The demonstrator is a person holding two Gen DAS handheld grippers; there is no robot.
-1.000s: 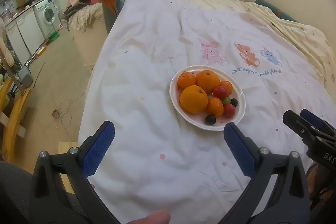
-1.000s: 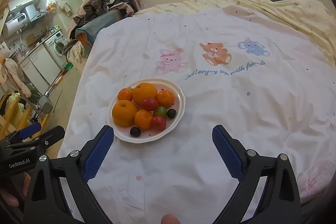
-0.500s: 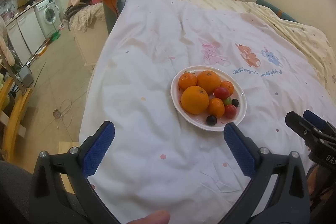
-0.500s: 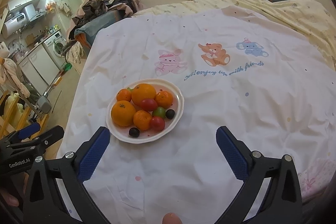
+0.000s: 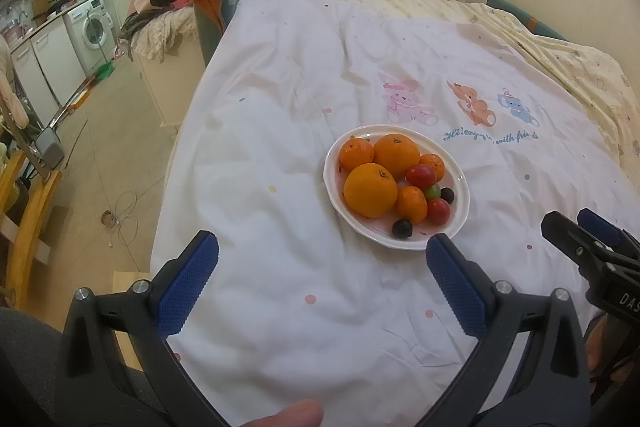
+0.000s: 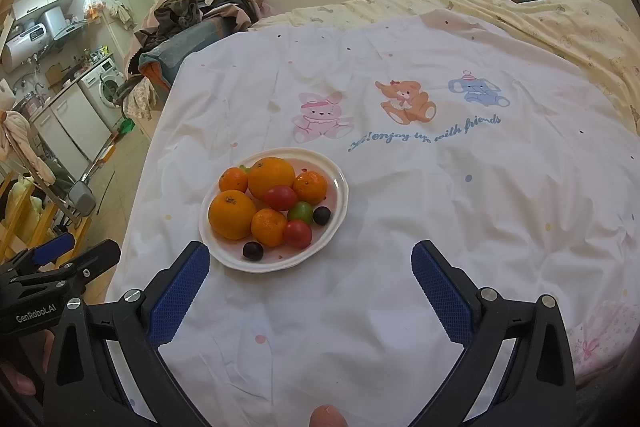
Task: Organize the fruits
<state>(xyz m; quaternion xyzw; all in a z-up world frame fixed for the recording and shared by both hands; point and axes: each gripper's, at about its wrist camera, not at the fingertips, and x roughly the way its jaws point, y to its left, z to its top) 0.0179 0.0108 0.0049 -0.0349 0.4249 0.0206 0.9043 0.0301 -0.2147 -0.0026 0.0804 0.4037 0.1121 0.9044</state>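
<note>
Two black grippers with blue ribbed pads, both spread wide and holding nothing. Left gripper hovers over the sheet just short of the plate; right gripper likewise, plate just ahead of its left pad.

Outward: white scalloped ceramic plate sits on the white cartoon-print bedsheet, near the bed's left edge. All fruit in view lies on it, bunched and touching.

Count, from the right wrist view:
- large oranges: two
- small mandarins: three
- red cherry tomatoes: two
- green tomato: one
- dark round berries or grapes: two

Progress: no loose fruit on the sheet. Scene fits either fruit already gathered onto the plate, or a mixed pile awaiting sorting by kind; no second container in view. Cannot settle which.
</note>
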